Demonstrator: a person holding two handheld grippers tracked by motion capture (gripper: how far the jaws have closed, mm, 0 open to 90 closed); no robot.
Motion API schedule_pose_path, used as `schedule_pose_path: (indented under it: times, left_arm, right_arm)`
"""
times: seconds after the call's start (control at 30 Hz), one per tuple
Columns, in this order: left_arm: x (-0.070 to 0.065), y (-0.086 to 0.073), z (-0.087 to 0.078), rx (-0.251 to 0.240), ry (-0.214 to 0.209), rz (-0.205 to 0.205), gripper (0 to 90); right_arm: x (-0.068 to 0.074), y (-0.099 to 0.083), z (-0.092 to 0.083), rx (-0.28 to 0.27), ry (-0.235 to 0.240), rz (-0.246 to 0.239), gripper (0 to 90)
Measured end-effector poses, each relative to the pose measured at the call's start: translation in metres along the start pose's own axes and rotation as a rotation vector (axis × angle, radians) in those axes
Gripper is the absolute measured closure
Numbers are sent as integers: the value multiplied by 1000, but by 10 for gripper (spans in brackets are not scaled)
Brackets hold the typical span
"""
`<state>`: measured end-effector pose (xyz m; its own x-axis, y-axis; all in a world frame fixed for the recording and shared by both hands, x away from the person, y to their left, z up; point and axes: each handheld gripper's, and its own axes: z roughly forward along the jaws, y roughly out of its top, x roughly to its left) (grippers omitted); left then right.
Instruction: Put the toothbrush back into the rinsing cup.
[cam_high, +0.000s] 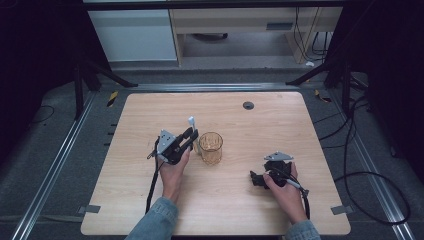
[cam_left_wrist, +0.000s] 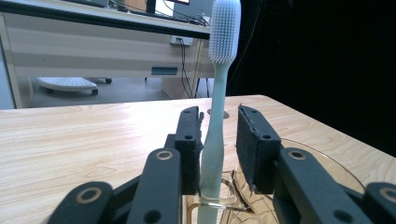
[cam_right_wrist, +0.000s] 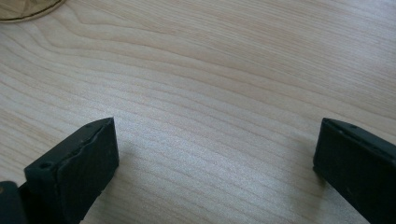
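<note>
High view: the left gripper (cam_high: 189, 138) is hovering just left of the glass cup (cam_high: 210, 148) on the pale wood-grain tabletop (cam_high: 150, 110), with the toothbrush (cam_high: 192, 122) standing between its jaws, head sticking up on the far side. The right gripper (cam_high: 260, 179) is resting well apart at the near right. Risk, as judged: with the grip loosening, the brush may be tipping against the cup's rim instead of settling inside, or dragging the light cup over as the hand is pulling away.

Left gripper view: the toothbrush (cam_left_wrist: 215, 126) is standing upright, slim pale-green handle, soft-looking moulded bristle head. One black pad is touching it; the other is standing clear with a gap, so the jaws are narrowly apart and not clamping. Its foot is sitting in the clear, amber-tinted glass (cam_left_wrist: 322, 163) below.

Right gripper view: jaws are standing wide, nothing between them, matte rubbery pads over smooth grained wood; a curved cup edge (cam_right_wrist: 28, 11) is showing at far left
</note>
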<state>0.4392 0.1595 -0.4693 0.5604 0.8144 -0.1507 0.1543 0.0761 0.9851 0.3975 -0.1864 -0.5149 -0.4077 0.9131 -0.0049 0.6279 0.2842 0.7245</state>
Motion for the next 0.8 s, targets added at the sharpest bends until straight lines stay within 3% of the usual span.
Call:
schedule_pose_path:
  times: [0.27,0.8]
  left_arm:
    - [0,6,-4,11,-2,14,611]
    - [1,17,-18,91,-11,82,416]
  right_arm:
    - [0,0,0,0,2,-1,4]
    - [0,0,0,0,2,0,4]
